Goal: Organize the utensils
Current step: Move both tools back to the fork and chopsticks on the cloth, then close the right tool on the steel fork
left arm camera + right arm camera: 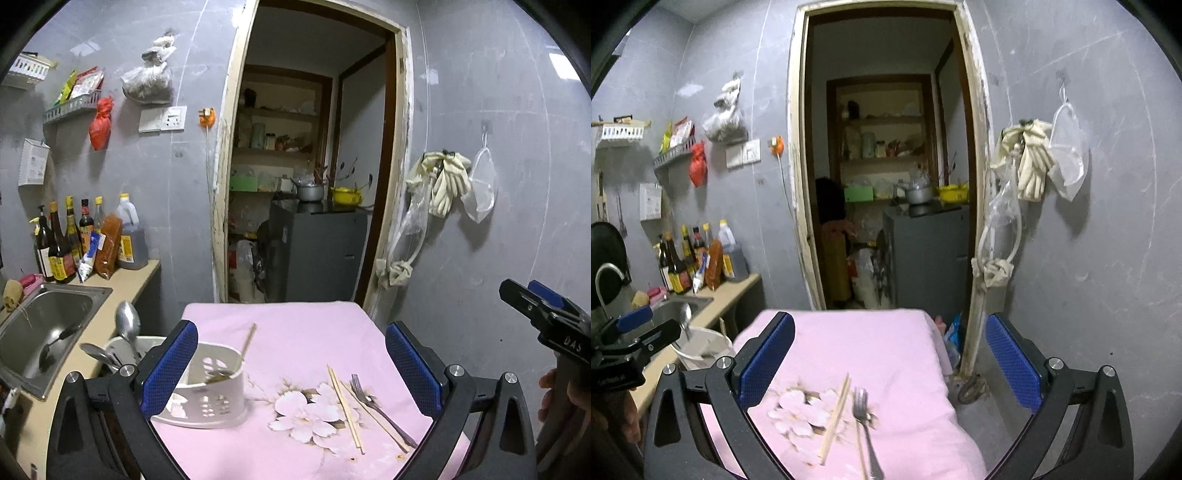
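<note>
A metal fork [380,406] and a pair of wooden chopsticks [347,410] lie on the pink flowered tablecloth [295,332]. A white perforated utensil holder [210,387] stands on the cloth at the left with one chopstick [248,341] in it. My left gripper [291,369] is open and empty above the cloth, between the holder and the fork. My right gripper [890,362] is open and empty above the fork [862,421] and chopsticks [836,417]. The right gripper also shows at the right edge of the left wrist view [535,306].
A counter with a steel sink [40,332] and sauce bottles [66,240] runs along the left. A white container holding spoons [125,343] stands by the sink. A doorway [310,184] opens behind the table. Gloves and bags [447,184] hang on the right wall.
</note>
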Tool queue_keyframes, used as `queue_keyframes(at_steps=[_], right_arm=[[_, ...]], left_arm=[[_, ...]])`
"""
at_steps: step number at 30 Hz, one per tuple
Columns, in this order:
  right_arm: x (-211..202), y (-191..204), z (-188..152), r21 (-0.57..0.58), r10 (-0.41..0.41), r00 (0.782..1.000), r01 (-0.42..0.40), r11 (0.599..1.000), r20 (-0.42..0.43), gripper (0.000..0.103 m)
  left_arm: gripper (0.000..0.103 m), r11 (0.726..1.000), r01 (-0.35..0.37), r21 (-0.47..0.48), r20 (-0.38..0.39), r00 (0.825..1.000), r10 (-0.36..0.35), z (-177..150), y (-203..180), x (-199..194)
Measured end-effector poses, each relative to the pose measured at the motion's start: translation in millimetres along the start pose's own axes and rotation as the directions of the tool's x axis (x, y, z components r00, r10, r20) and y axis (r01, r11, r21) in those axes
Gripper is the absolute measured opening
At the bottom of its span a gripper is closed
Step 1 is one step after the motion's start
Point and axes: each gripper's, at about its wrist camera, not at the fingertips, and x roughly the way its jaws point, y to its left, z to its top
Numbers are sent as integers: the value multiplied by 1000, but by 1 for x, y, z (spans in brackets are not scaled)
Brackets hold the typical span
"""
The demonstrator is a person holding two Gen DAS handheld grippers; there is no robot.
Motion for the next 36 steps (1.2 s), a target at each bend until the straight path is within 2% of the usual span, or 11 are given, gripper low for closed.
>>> queue_keyframes(at_steps=[7, 14, 15, 17, 18, 19, 23, 27, 31, 33, 36], right_arm=[[49, -31, -38, 1, 71, 993, -71, 997, -99, 101], [116, -50, -88, 49, 181, 964, -174, 983, -195, 100], [126, -51, -94, 57, 197, 958, -189, 980, -210, 98], [147, -53, -105, 69, 228, 942, -218, 974, -246, 79], [155, -53, -111, 69, 238, 936, -228, 971, -260, 74], [166, -53, -117, 68, 251, 926, -241, 968, -282, 71], [197, -46, -135, 74, 306, 890, -299, 951, -338, 70], [221, -36, -147, 94, 378, 843, -372, 923, -383, 57], [247, -28, -161, 161, 478, 761, -456, 875, -438, 41], [259, -22, -169, 180, 502, 731, -477, 860, -463, 36], [267, -13, -176, 187, 517, 710, -493, 850, -479, 36]], left_arm=[[102, 1000, -21, -17, -69, 997, 20, -29, -21, 38], [102, 1000, -15, 6, -168, 986, 16, -65, -39, 89], [102, 1000, -11, 11, -177, 984, 13, -69, -41, 96], [102, 1000, -11, 21, -197, 980, 15, -77, -44, 110], [102, 1000, -8, 27, -209, 978, 14, -82, -45, 119], [102, 1000, -8, 29, -214, 977, 14, -85, -46, 124], [99, 999, -16, 33, -241, 970, 23, -94, -47, 150], [81, 1000, -8, 21, -298, 954, 14, -103, -44, 178], [68, 999, 43, -11, -345, 938, -44, -111, -40, 200], [57, 998, 59, -37, -365, 928, -68, -114, -36, 209], [51, 998, 53, -43, -387, 920, -66, -117, -33, 217]])
